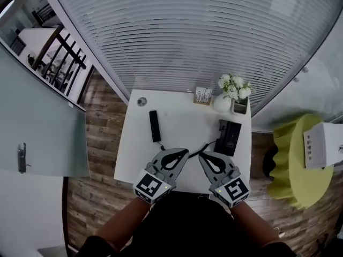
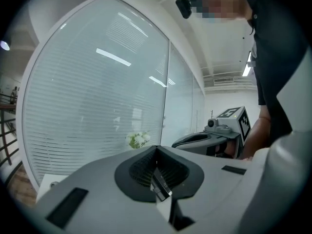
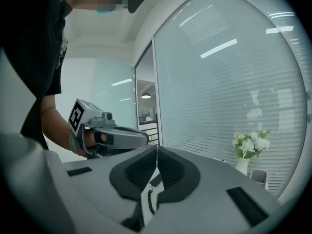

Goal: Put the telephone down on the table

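The black telephone handset (image 1: 155, 126) lies flat on the white table (image 1: 182, 116), left of centre. Its black base (image 1: 229, 137) sits at the right, and a curly cord (image 1: 206, 145) runs between them. My left gripper (image 1: 185, 151) is at the table's near edge with its jaws pressed together and nothing in them. My right gripper (image 1: 202, 155) is beside it, also shut and empty. In the left gripper view the shut left gripper (image 2: 156, 147) shows a sliver of the handset (image 2: 160, 185) through its gap. The right gripper view shows the right gripper (image 3: 157, 147) shut over the cord (image 3: 147, 199).
A white vase of flowers (image 1: 222, 101), a small pot (image 1: 240, 107), a card holder (image 1: 202, 96) and a small round object (image 1: 141, 101) stand along the table's far edge. A glass wall with blinds is behind. A yellow-green seat (image 1: 297, 165) with a white box (image 1: 324, 143) is at the right.
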`<state>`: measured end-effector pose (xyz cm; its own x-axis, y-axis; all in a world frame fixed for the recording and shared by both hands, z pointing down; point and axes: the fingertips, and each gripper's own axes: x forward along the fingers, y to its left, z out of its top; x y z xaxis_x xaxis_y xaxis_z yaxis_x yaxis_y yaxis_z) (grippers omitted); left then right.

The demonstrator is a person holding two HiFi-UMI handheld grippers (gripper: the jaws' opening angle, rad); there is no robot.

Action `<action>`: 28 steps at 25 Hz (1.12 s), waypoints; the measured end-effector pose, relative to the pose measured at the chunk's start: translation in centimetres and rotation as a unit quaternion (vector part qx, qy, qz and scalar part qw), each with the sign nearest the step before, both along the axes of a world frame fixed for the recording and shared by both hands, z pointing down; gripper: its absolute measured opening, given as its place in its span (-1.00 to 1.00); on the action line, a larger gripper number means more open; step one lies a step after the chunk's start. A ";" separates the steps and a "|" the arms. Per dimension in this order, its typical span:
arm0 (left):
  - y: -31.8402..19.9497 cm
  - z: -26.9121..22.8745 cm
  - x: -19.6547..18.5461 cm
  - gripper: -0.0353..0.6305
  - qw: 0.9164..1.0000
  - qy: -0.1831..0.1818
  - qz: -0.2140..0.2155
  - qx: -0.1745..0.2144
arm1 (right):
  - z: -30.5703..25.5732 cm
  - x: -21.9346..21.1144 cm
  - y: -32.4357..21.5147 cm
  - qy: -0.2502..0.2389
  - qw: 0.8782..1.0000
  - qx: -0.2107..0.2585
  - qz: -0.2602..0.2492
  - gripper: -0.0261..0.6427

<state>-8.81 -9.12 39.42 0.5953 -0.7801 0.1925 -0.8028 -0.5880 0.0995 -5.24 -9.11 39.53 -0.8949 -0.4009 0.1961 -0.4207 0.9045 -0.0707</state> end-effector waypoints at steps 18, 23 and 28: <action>5.6 -3.7 6.9 -0.87 0.999 0.006 -0.027 0.041 | -4.5 6.4 5.1 -0.046 0.998 0.035 -0.022 -0.86; 6.4 -3.5 7.3 -0.87 0.999 -0.001 -0.036 0.039 | -4.6 6.9 5.8 -0.049 0.998 0.038 -0.029 -0.86; 6.9 -3.1 7.5 -0.87 0.998 -0.007 -0.045 0.038 | -4.3 7.0 6.2 -0.049 0.997 0.039 -0.034 -0.86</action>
<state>-1.35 -2.22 36.29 0.5204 -0.8425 0.1391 -0.8532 -0.5196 0.0453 1.72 -2.89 35.19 -0.9341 -0.3489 0.0759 -0.3522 0.9352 -0.0362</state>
